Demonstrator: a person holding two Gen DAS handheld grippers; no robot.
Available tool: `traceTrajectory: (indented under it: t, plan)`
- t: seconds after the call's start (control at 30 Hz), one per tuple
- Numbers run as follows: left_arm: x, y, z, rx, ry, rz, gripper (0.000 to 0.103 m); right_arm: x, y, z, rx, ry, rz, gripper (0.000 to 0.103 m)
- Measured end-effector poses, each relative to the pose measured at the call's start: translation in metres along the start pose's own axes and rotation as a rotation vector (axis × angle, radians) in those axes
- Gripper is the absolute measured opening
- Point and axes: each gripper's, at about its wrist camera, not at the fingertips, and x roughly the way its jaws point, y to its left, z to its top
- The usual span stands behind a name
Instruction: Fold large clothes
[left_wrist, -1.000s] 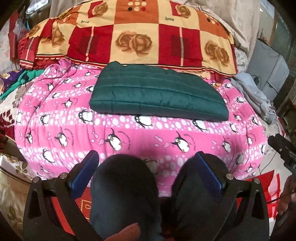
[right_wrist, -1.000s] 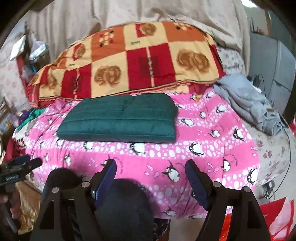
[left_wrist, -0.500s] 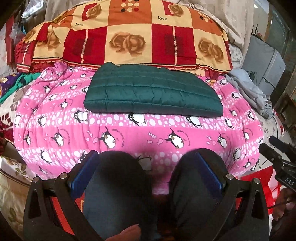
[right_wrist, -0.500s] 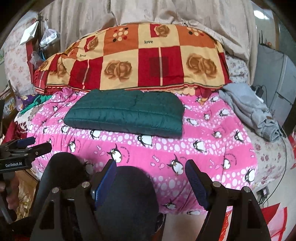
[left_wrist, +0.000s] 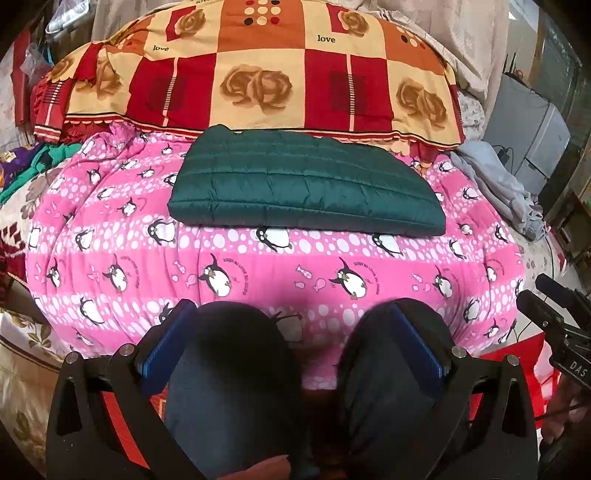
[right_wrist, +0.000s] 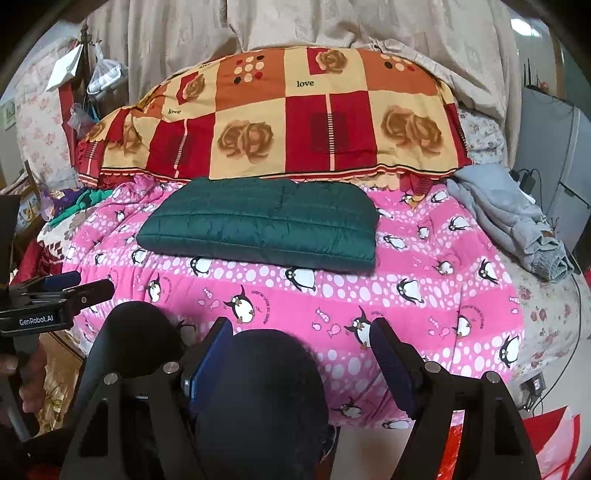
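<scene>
Pink penguin-print quilt (left_wrist: 332, 266) covers the bed, soft and padded, with white dots in bands. Behind it lies a red, orange and cream checked blanket (left_wrist: 258, 74) with rose motifs and the word "love". A crumpled grey garment (right_wrist: 509, 221) sits at the bed's right edge.

Left gripper (left_wrist: 291, 339) is held low at the near side of the bed, above the person's dark-trousered knees (left_wrist: 229, 369), fingers pointing toward the bed. Jaws spread wide, nothing between the blue ribbed pads (left_wrist: 166, 343). Right gripper (right_wrist: 301, 350) in like pose over one knee, jaws likewise spread and holding nothing.

Folded green jacket (left_wrist: 303, 184) lies flat on the quilt, well apart from both grippers, its far edge just beside the checked blanket. Material: quilted, slightly shiny, stitched in parallel channels. Shape: flat rounded rectangle. Long axis runs left to right across the bed; channels mostly follow that axis.
</scene>
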Motion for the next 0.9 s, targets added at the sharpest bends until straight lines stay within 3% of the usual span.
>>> traceTrajectory:
  t: [0.9]
  plan:
    - [-0.0069,0.0000,0.0016,0.002,-0.025,0.000,0.103,-0.0045,-0.0067,0.0039,0.041,-0.024,0.001,0.074]
